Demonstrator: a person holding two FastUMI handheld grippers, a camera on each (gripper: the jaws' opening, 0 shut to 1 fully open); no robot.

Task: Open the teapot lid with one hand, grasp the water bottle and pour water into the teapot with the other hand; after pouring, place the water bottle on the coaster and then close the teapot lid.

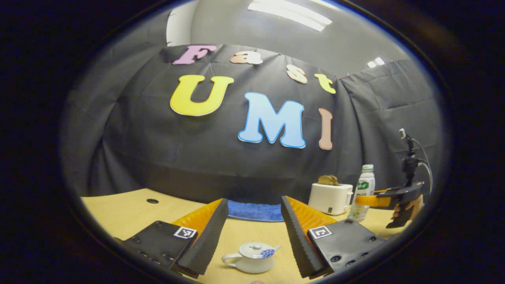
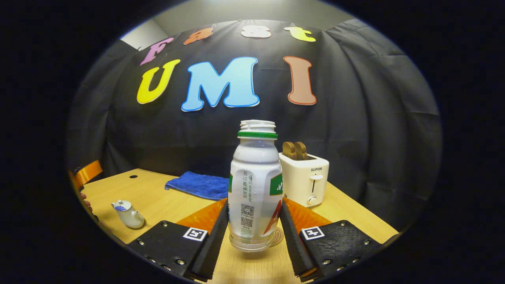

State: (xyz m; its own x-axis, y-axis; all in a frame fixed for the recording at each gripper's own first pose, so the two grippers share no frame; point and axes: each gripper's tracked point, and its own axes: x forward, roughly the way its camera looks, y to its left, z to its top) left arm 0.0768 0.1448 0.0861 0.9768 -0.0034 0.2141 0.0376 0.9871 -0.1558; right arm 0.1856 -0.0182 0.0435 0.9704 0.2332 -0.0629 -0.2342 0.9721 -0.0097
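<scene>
A small white teapot (image 1: 252,257) with a blue pattern stands on the wooden table, lid on. It sits low between the fingers of my left gripper (image 1: 253,205), which is open and touches nothing. The teapot (image 2: 128,213) also appears at the far left of the right gripper view. My right gripper (image 2: 254,203) is shut on a clear, uncapped water bottle (image 2: 254,189) with a white label and green neck ring, held upright. A round coaster (image 2: 277,236) peeks out behind the bottle's base. Seen from the left gripper view, the bottle (image 1: 365,189) and a hand holding the right gripper (image 1: 378,200) are at the right.
A white toaster (image 2: 305,179) with bread in its slots stands just behind and right of the bottle. A folded blue cloth (image 2: 197,184) lies at the back of the table by the black wall. The table (image 1: 130,213) has a small round hole (image 1: 152,200) at the back left.
</scene>
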